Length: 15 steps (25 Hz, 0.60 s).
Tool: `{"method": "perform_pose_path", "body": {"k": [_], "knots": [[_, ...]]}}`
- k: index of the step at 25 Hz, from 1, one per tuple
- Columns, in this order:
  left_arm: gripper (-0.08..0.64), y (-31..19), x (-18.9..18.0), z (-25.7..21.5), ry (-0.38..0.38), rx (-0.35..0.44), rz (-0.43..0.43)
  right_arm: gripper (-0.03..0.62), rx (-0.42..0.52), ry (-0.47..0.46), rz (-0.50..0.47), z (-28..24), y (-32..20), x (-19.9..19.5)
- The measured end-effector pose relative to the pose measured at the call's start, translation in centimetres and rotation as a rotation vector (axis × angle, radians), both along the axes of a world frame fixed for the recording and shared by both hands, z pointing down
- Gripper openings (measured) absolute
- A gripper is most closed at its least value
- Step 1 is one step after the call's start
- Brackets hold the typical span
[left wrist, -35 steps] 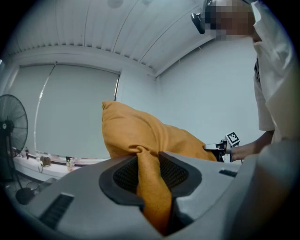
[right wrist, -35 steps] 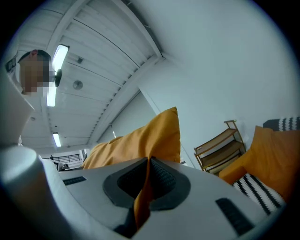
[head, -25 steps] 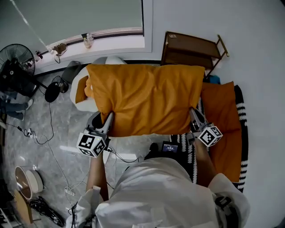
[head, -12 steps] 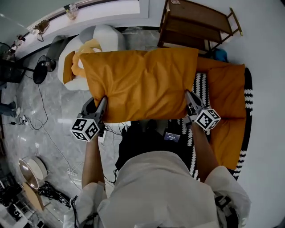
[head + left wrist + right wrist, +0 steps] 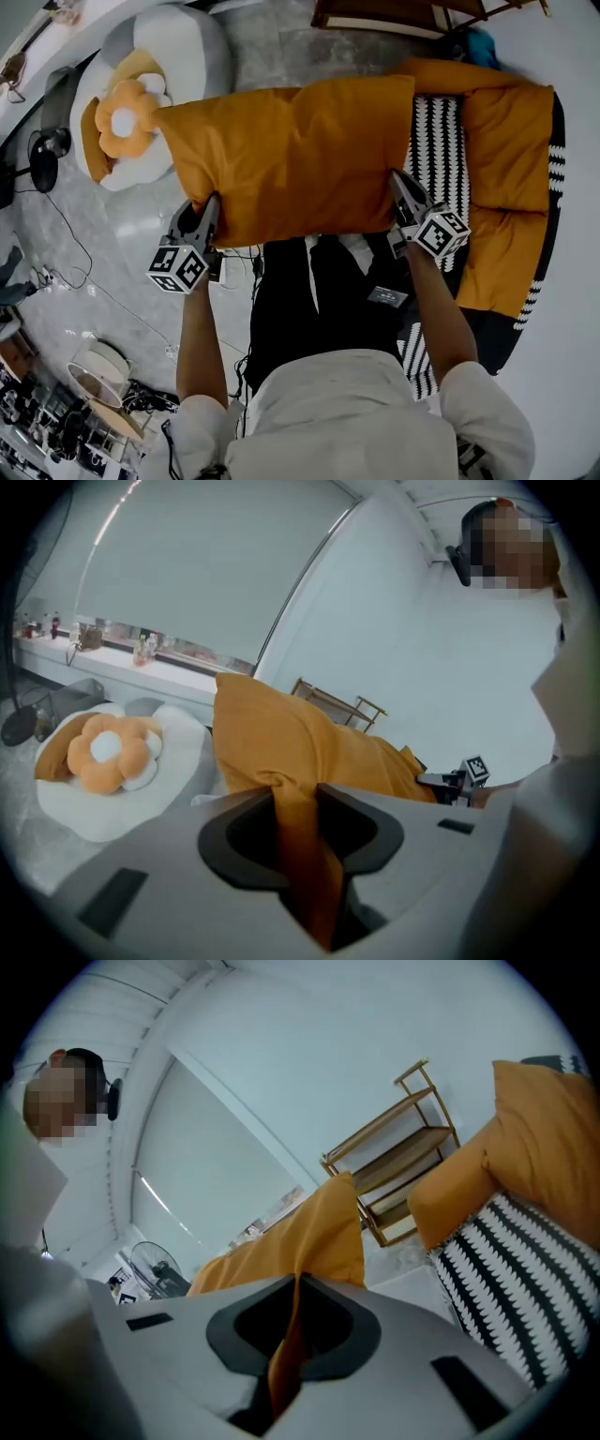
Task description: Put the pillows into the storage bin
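Observation:
A large orange pillow [image 5: 300,155] hangs stretched between my two grippers in the head view. My left gripper [image 5: 210,208] is shut on its near left corner; the orange fabric [image 5: 298,841] is pinched between the jaws in the left gripper view. My right gripper [image 5: 399,186] is shut on the near right corner, with a thin fold of fabric [image 5: 289,1358] between its jaws. Below the pillow stands a black storage bin [image 5: 328,291], right in front of me. A second orange pillow [image 5: 506,187] lies on a black-and-white patterned rug [image 5: 441,141] at the right.
A white floor cushion with an orange flower pillow [image 5: 127,117] lies at the upper left. A wooden shelf [image 5: 394,11] stands at the top by the wall. Cables [image 5: 103,300] cross the grey floor at the left, with clutter [image 5: 84,394] at the lower left.
Both grippers have come down and toward me with the orange pillow held between them. The pillow now hangs lower, over the black bin, and the view has tilted further down.

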<state>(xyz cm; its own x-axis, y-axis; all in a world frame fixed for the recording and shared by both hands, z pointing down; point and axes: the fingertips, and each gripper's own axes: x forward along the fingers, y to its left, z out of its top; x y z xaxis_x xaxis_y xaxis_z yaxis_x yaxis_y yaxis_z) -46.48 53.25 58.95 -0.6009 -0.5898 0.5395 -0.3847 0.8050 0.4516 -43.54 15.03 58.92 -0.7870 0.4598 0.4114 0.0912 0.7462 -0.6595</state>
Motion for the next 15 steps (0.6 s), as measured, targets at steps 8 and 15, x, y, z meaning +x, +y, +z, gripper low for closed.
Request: {"method": "perform_pose_path", "body": {"k": [8,15], "knots": [[0.126,-0.7,-2.1,12.9,0.161,-0.004,0.005,0.034,0.016,0.112,0.019,11.9,-0.6,-1.6],[0.126,-0.5,-2.2,21.6,0.286,-0.011,-0.019,0.034,0.017,0.189,0.044,19.9,-0.6,-1.6]]}}
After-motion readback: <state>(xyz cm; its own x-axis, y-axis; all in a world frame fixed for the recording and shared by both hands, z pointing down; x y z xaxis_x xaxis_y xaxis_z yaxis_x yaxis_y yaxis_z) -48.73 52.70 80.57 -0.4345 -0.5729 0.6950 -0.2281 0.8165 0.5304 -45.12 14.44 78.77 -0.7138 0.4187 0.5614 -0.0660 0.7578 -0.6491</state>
